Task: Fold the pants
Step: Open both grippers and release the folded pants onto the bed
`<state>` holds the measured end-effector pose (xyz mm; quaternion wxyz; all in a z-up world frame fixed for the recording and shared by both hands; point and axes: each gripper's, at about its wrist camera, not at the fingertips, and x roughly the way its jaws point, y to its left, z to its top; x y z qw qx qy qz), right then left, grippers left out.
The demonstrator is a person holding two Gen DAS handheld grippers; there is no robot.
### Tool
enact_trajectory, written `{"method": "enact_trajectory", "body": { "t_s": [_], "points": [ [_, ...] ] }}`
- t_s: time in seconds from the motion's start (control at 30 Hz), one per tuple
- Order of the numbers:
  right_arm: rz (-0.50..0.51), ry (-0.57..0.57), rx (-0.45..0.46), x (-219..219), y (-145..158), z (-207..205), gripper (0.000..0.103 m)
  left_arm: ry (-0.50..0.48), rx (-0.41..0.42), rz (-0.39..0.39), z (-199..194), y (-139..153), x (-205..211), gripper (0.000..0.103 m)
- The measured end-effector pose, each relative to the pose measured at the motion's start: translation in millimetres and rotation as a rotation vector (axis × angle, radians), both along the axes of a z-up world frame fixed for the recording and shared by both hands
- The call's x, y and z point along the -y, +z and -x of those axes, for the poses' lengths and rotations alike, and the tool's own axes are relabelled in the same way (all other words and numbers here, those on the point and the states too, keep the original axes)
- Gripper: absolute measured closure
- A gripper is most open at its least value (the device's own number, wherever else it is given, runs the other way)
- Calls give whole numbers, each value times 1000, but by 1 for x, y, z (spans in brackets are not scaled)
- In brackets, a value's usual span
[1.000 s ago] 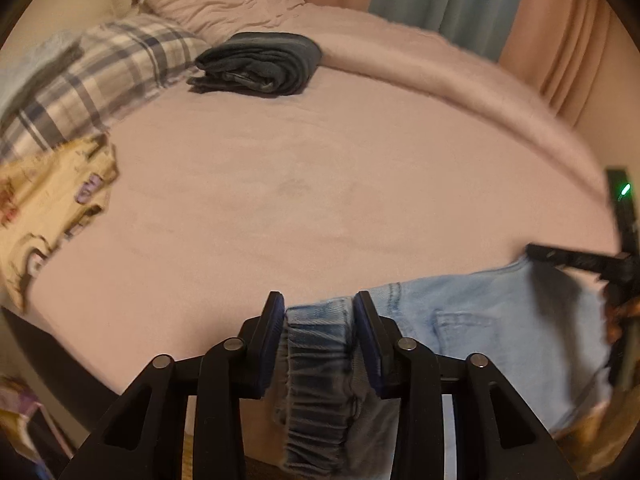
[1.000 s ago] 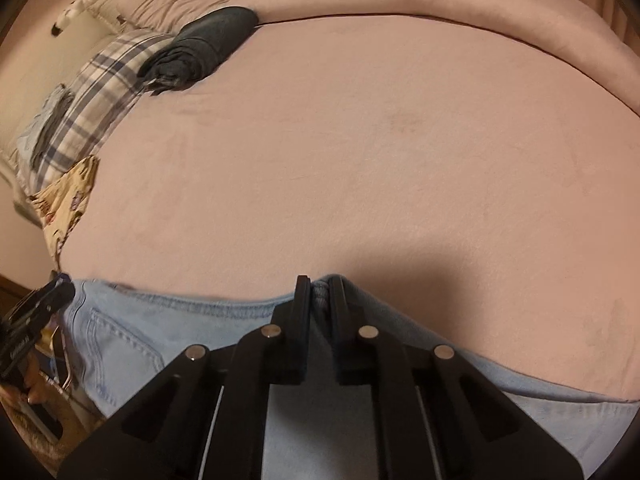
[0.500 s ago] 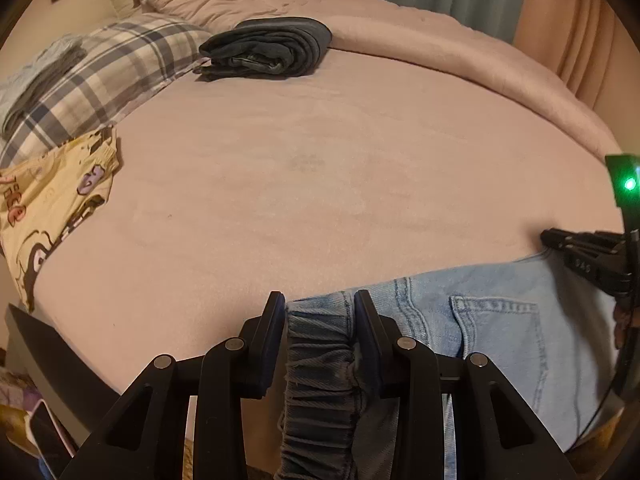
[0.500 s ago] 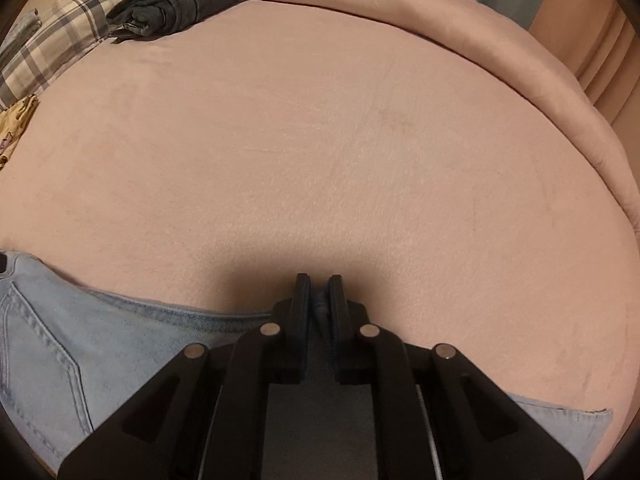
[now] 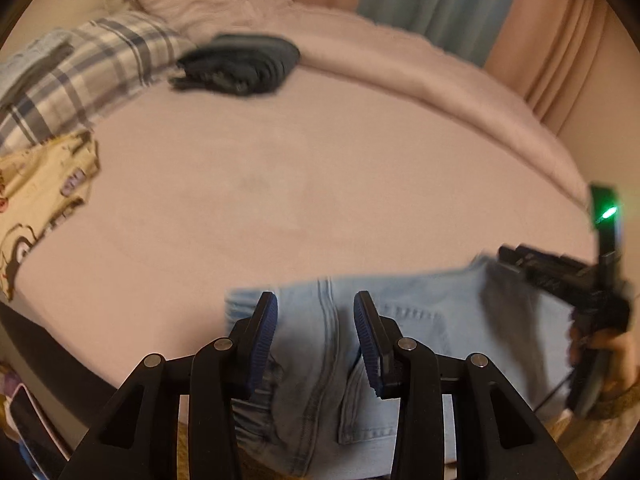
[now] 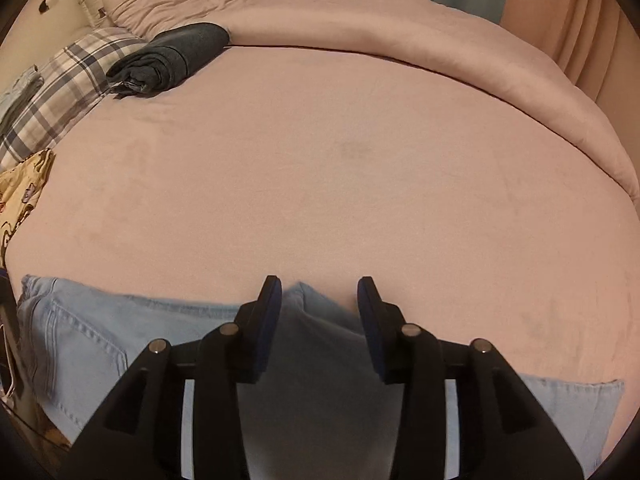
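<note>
Pants of pale denim are laid across the near edge of the bed, with the waistband end under the left gripper and a leg running toward the right gripper. The left gripper is angled steeply down; denim fills the gap between its blue pads and appears clamped, though the picture is blurred. The right gripper's jaws are parting, and a raised peak of cloth is seen between them, touched by neither pad. A broad stretch of bare pink cover is left beyond the pants. Only in the left wrist view is the right gripper seen from outside, held in a hand beneath a green light. A folded dark garment is shown sharply only in the right wrist view, beside a plaid pillow.
</note>
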<state>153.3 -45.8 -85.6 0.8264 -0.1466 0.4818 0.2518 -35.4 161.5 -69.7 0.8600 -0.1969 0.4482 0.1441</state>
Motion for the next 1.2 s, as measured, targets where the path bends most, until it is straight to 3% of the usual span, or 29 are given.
{"method": "enact_trajectory", "body": {
  "t_s": [0.17,0.4,0.6,0.83,0.93,1.0,1.1,1.2],
  "points": [
    [20,11,-112,-2,-22,6,70,4,-60,-57,-7,-23,3,64],
    [57,-11,-116,-12,-43,-2,72,0,-78,-94,-7,-27,8,65],
    [5,-21,-150,-3,-45,-6,72,-6,-74,-114,-5,-27,10,65],
    [-2,-45,-94,-8,-45,2,68,7,-94,-135,-10,-24,13,65],
    [-128,-106,-135,20,-31,-1,65,6,-122,-138,-14,-13,17,65],
    [-224,-148,-107,56,-9,4,62,4,-95,-105,-17,2,20,65],
    [-240,-232,-30,111,19,13,46,-64,-5,-71,-28,24,37,60],
    [-245,-354,6,175,32,26,44,-159,26,-54,-54,30,70,52]
  ]
}}
